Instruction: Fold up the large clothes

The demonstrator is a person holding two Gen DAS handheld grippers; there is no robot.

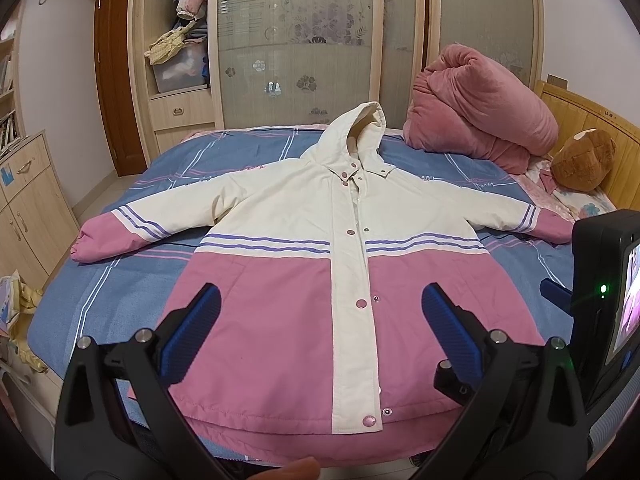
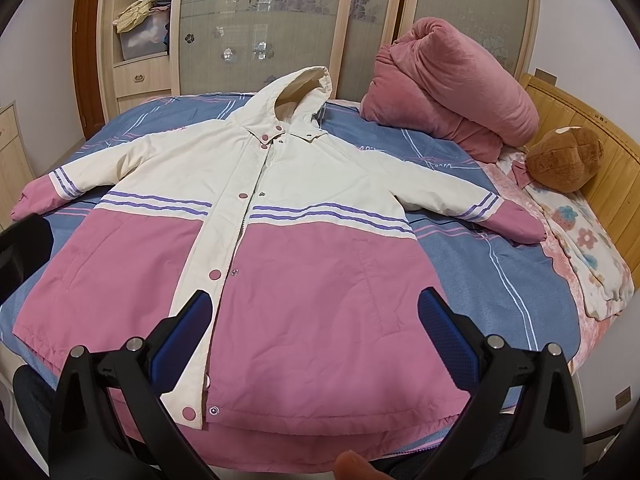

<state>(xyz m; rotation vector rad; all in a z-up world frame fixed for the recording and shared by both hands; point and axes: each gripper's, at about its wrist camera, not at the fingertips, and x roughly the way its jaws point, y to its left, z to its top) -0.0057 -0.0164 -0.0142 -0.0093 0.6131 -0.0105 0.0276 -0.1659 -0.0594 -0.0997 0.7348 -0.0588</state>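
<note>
A cream and pink hooded jacket (image 1: 280, 292) lies flat and face up on the bed, sleeves spread out to both sides, hood toward the wardrobe. The right wrist view shows the same jacket (image 2: 304, 280) from slightly further right. My left gripper (image 1: 320, 300) hovers open over the jacket's lower pink half near the hem, holding nothing. My right gripper (image 2: 316, 308) is also open above the lower pink front, empty. The right gripper's body (image 1: 604, 280) shows at the right edge of the left wrist view.
The bed has a blue striped sheet (image 1: 120, 280). A rolled pink quilt (image 1: 476, 116) and a brown plush toy (image 1: 584, 160) lie near the wooden headboard (image 2: 592, 132). A floral blanket (image 2: 588, 248) sits at the right. A wardrobe (image 1: 300, 40) stands behind the bed.
</note>
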